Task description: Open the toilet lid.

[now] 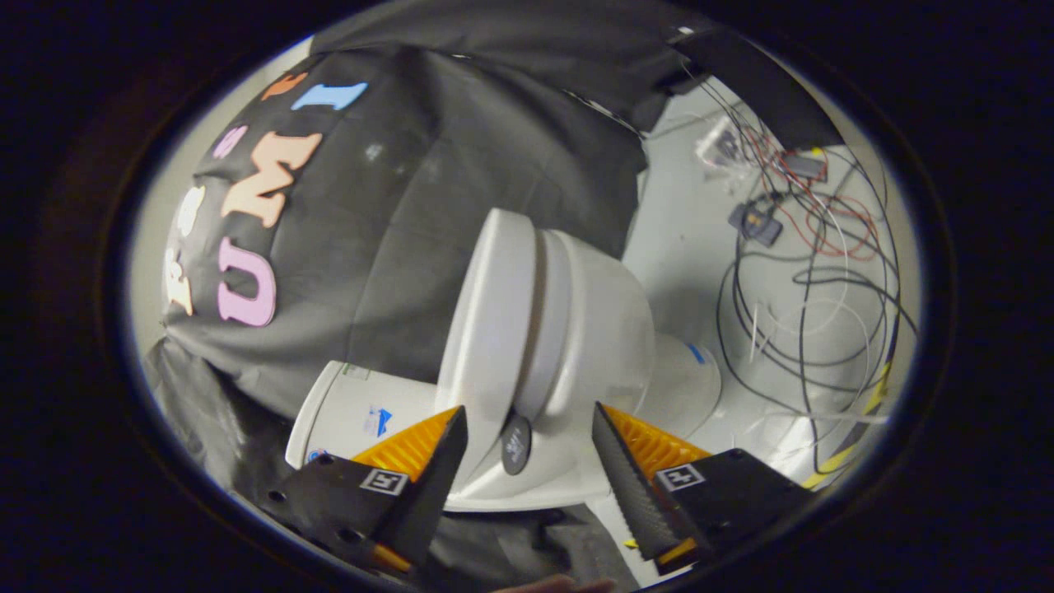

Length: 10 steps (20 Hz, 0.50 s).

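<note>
While the toilet lid (486, 329) sits just ahead of the tongs (527, 453), edge-on and lifted a little off the seat (553, 321), the fingers stand wide apart, gripping nothing. Round dark button (516, 445) right between the fingertips. Bowl (609, 329) beyond the right finger, tank (354, 408) behind the left. Further off, tangled cables (811, 280) sprawl over the pale floor (683, 239).

white toilet (576, 329) — black, red cables (815, 272)

The toilet (593, 329) and its lid (486, 329) looked smooth, glossy and hard, against a matt, creased black cloth wall (461, 148).
</note>
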### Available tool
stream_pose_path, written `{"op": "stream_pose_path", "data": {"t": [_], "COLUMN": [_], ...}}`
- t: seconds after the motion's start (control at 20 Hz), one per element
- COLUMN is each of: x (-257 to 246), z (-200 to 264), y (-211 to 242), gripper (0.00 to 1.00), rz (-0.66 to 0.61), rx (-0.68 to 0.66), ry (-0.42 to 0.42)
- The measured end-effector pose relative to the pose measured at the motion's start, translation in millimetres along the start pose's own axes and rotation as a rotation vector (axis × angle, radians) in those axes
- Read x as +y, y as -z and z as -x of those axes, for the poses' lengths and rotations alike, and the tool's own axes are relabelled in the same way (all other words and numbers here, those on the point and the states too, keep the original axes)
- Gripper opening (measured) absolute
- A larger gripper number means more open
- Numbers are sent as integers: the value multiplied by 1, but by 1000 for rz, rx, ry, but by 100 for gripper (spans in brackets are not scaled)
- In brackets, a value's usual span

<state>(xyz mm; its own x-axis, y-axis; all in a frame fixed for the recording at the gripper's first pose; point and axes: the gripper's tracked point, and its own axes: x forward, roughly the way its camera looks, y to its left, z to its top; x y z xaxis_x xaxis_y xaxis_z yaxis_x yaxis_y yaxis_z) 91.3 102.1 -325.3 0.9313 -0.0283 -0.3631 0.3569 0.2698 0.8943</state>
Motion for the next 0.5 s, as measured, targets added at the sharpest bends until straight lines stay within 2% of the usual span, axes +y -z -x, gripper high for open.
{"op": "stream_pose_path", "data": {"t": [0.1,0.2,0.3,0.4,0.45,0.5], "x": [-3,8,6,6,10,5], "z": [-10,-14,-17,-19,25,-19], "y": [13,14,15,13,0,13], "gripper": [63,40,12,12,9,6], "rz": [-35,-60,-56,-36,-41,-16], "rx": [63,73,80,49,28,44], "ry": [8,-33,-6,36,45,67]}}
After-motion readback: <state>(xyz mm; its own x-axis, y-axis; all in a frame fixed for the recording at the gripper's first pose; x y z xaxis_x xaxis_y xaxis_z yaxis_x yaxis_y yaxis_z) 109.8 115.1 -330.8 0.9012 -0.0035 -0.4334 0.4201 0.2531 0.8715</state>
